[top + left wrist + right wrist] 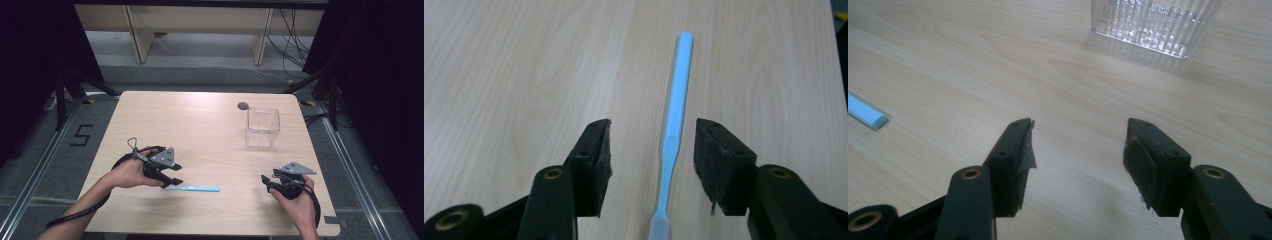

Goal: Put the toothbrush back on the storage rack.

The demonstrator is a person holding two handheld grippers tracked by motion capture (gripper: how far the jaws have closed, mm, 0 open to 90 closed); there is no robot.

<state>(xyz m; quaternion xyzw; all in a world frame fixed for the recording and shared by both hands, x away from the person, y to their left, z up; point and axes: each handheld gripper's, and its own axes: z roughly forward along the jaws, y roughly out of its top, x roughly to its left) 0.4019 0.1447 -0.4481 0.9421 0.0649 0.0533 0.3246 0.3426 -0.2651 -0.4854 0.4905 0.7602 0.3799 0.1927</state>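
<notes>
On the counter [200, 130] stands one container, a clear plastic box [262, 127] with ribbed walls and an open top. It is upright, and nothing can be seen inside it; through its walls only the wood of the counter shows. In the right gripper view the same box [1153, 22] is at the upper edge, and its ribs are plainly visible. Just behind the box, toward the far edge of the counter, there is a small dark round spot [243, 106]; what it is I cannot tell.

The only writing that can be read is a black figure "5" [81, 135], marked on the floor well to the left of the box, beyond the counter's edge. The box itself carries no label that I can make out.

The light blue toothbrush [192, 188] lies flat on the counter, well apart from the box, nearer to the person and to the left of it.

The left hand-held gripper [174, 181] is at the head end of the toothbrush. In the left gripper view its jaws stand partly open with the toothbrush [676, 110] between them, and the pads do not touch the handle on either side.

The right hand-held gripper [267, 181] is on the near side of the box, a little to its right. Its jaws are wide open and hold nothing; only bare counter is between them.
</notes>
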